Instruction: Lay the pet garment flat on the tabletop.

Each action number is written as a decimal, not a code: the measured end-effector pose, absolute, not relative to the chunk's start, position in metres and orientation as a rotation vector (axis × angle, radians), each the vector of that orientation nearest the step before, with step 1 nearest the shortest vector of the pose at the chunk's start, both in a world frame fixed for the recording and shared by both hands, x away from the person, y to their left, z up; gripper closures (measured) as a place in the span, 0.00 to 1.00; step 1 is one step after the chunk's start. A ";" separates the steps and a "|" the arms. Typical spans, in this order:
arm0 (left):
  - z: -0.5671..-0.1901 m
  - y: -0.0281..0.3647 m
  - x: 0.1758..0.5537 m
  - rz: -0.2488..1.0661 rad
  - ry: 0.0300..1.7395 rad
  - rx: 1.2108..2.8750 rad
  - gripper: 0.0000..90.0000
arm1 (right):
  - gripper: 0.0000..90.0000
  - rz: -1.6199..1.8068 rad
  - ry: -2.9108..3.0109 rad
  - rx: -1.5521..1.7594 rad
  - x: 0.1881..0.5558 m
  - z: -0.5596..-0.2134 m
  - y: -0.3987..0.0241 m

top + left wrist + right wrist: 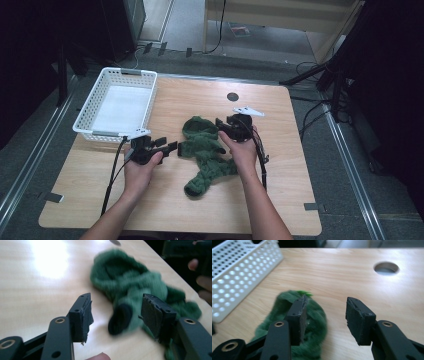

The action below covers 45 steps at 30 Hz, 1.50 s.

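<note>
Green fuzzy socks (206,152) lie bunched in the middle of the wooden table (280,200).
Soft and light, they will flop and fold, so pinching a thick edge like the dark cuff looks best. Left gripper (171,146) sits just beside them with its jaws apart, holding nothing. Right gripper (221,125) hangs over their top end, also apart and empty.

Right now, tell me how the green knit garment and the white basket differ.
The green knit garment is soft, dark green and lies crumpled mid-table between the left gripper and the right gripper; the white basket is rigid, perforated, and stands squarely at the table's far left corner. The garment is solid knit; the basket holds nothing. Both rest on the wooden table.
</note>
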<state>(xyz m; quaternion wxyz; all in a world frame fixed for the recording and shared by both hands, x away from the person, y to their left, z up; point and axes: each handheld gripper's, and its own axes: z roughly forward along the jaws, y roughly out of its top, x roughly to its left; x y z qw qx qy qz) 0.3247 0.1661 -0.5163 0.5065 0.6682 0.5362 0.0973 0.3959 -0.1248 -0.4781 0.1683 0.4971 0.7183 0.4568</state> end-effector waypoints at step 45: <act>-0.511 0.122 0.418 0.297 1.335 1.720 0.63 | 0.71 1.392 2.040 1.414 0.425 -0.478 -0.121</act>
